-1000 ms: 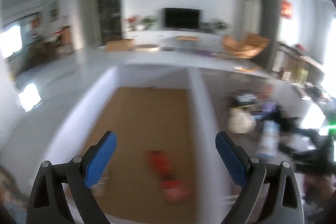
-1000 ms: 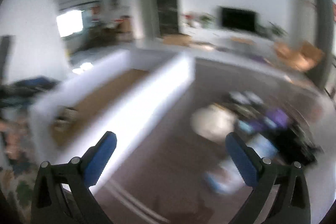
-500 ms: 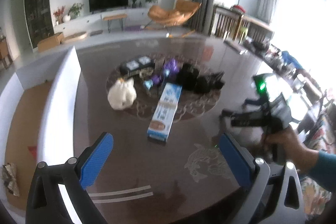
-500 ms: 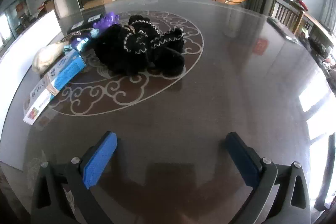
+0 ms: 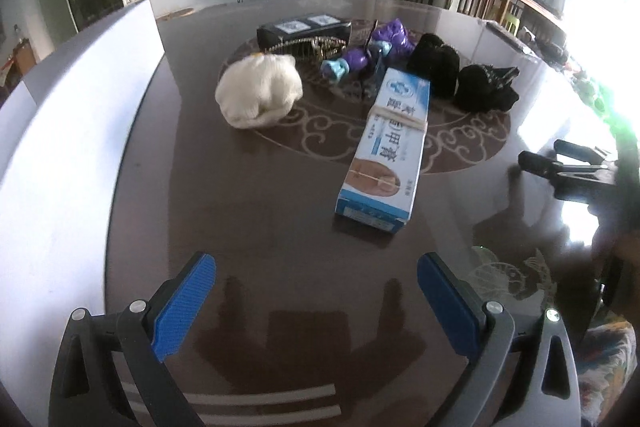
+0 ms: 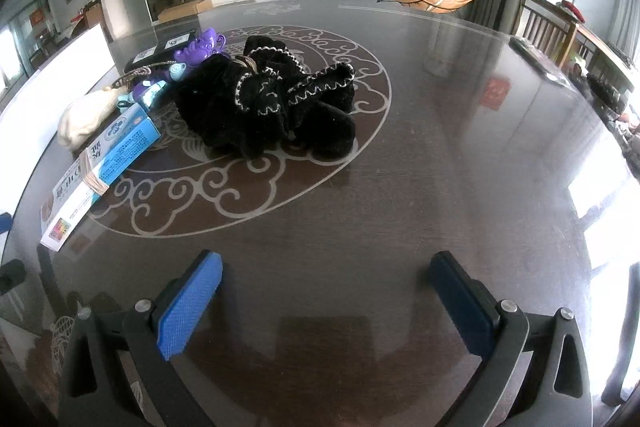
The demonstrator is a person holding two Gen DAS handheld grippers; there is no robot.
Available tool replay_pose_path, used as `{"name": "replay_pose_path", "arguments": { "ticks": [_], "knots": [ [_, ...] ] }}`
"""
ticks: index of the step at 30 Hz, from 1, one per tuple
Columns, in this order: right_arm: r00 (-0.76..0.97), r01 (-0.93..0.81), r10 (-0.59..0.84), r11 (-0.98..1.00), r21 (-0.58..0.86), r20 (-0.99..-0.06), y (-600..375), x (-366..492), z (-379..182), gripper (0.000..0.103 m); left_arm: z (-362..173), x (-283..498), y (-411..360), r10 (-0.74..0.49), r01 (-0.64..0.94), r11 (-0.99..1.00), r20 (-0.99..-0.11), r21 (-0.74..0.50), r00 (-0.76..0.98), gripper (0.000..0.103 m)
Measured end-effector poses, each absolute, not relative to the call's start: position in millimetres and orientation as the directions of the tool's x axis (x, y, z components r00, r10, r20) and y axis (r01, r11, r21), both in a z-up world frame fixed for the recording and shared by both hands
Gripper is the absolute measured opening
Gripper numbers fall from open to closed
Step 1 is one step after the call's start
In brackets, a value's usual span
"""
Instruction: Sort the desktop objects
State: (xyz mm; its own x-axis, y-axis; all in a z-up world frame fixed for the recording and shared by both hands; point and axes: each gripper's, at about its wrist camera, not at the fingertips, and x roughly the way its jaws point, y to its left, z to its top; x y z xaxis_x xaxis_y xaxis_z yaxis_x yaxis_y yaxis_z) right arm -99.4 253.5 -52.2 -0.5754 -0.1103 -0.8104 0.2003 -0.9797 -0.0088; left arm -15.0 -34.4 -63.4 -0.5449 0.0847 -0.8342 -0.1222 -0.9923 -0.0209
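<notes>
Both claws swung from bin to pile | left claw (image 5: 312,301) apart, empty | right claw (image 6: 326,303) apart, empty | box (image 5: 386,143), pouches (image 6: 272,99) unsorted on surface (image 6: 440,167) | next pick pending

Tall white box wall (image 5: 60,131) cut by left edge, inside hidden. Long blue-and-white carton (image 6: 100,163) covering part of cream knitted bundle (image 6: 86,115). Small purple and teal trinkets (image 5: 352,61) too jumbled to identify. Far right washed out by window glare.

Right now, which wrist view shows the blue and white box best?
The left wrist view: the blue and white box lies near centre, its whole printed top visible. The right wrist view shows it at the left edge, foreshortened.
</notes>
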Motion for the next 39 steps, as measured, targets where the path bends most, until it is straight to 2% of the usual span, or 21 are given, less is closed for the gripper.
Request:
{"name": "replay_pose_path", "arguments": {
  "ticks": [5, 9, 39],
  "knots": [
    [-0.575, 0.200, -0.110, -0.980, -0.009, -0.810, 254, -99, -52, 0.103, -75, -20, -35, 0.093, -0.111, -0.993, -0.846, -0.040, -0.525, 0.103],
    [-0.575, 0.200, -0.110, -0.980, -0.009, -0.810, 254, -99, -52, 0.103, -76, -19, -28, 0.059, -0.123, -0.992, -0.836, 0.010, -0.545, 0.103],
    [-0.575, 0.200, -0.109, -0.980, -0.010, -0.811, 254, -99, -51, 0.103, -77, -22, -28, 0.072, -0.128, -0.992, -0.821, 0.002, -0.566, 0.103]
  ]
}}
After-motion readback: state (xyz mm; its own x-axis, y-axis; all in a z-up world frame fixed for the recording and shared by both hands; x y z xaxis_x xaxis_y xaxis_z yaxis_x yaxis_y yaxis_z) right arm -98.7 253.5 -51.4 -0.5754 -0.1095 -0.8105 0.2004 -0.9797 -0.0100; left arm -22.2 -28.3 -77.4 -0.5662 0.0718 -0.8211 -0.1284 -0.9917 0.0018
